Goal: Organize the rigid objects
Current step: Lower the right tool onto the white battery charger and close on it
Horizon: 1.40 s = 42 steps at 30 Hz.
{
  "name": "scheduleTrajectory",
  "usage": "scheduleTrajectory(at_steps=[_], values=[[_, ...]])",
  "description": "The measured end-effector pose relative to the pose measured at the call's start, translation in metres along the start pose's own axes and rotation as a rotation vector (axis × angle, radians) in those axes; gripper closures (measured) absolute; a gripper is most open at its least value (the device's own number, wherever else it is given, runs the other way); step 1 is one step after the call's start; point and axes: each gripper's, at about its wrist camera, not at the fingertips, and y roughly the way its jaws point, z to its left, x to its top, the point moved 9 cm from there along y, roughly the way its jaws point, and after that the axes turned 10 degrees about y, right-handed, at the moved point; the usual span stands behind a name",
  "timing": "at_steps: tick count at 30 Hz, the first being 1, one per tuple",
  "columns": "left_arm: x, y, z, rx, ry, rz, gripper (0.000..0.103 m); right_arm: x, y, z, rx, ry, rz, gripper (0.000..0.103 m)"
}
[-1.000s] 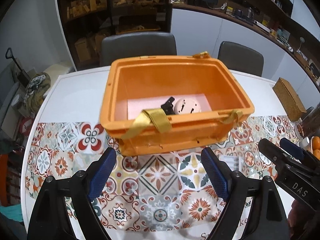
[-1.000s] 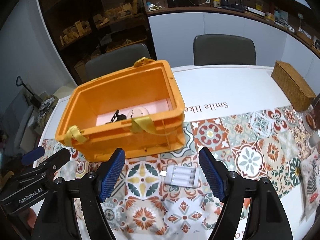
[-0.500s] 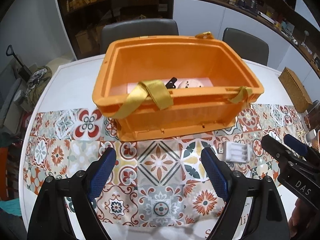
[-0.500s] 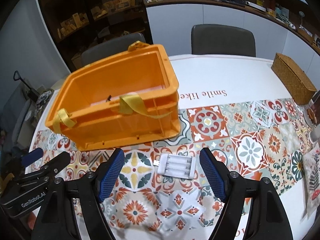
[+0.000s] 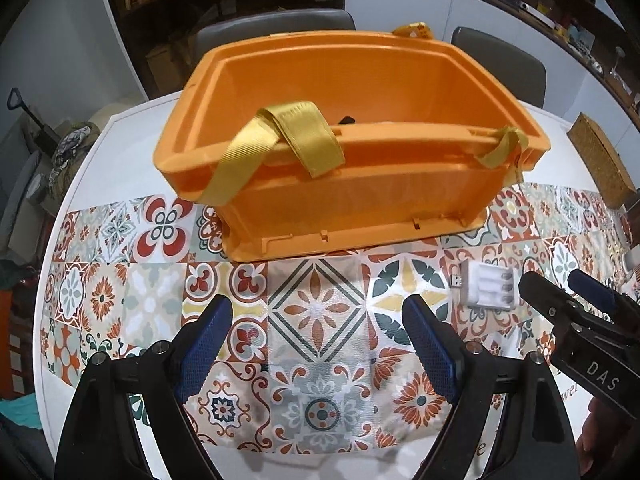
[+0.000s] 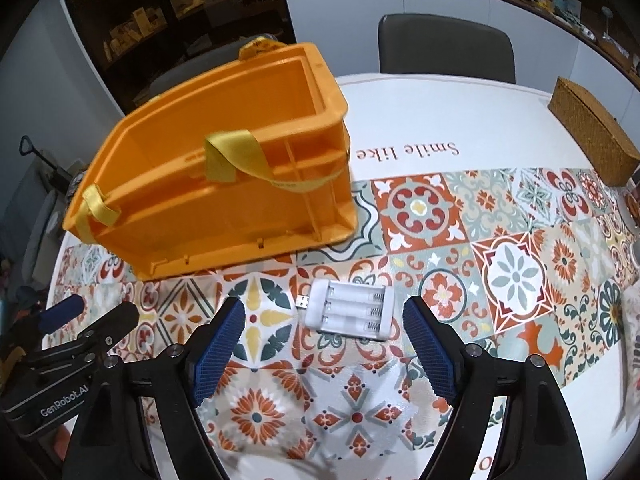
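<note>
A white battery charger point(image 6: 347, 309) with a small USB plug lies on the tiled table runner, just ahead of my right gripper point(image 6: 324, 338). That gripper's jaws are opening, and the charger lies beyond the tips, with nothing pressed between the pads. The charger point(image 5: 487, 285) also shows at the right of the left wrist view. An orange crate point(image 5: 352, 168) with yellow straps stands behind it; a dark item peeks over its near rim. My left gripper point(image 5: 318, 340) hangs open over bare runner in front of the crate.
A woven box point(image 6: 592, 136) sits at the table's far right. Two grey chairs point(image 6: 446, 50) stand behind the white table point(image 6: 440, 120). In each wrist view the other gripper shows at the side, close by. A patterned cloth lies at the right edge.
Both grippers have sunk toward the table, so crate and charger look larger and the crate's contents are now mostly hidden behind its near wall. The right gripper's jaws have widened.
</note>
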Motion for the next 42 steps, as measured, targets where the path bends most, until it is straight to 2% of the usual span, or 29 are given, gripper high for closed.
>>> scheduleTrajectory(at_steps=[8, 19, 23, 42], values=[[-0.003, 0.018, -0.005, -0.001, 0.011, 0.036, 0.016, -0.005, 0.02, -0.01, -0.021, 0.015, 0.036, 0.016], [-0.009, 0.039, -0.007, 0.016, 0.003, 0.073, 0.016, -0.015, 0.043, -0.018, -0.037, 0.029, 0.081, 0.015], [-0.01, 0.044, -0.011, 0.019, 0.013, 0.081, 0.016, -0.017, 0.051, -0.021, -0.046, 0.027, 0.092, 0.01], [-0.014, 0.066, -0.011, 0.046, 0.033, 0.115, 0.016, -0.023, 0.089, -0.028, -0.079, 0.037, 0.141, 0.009]])
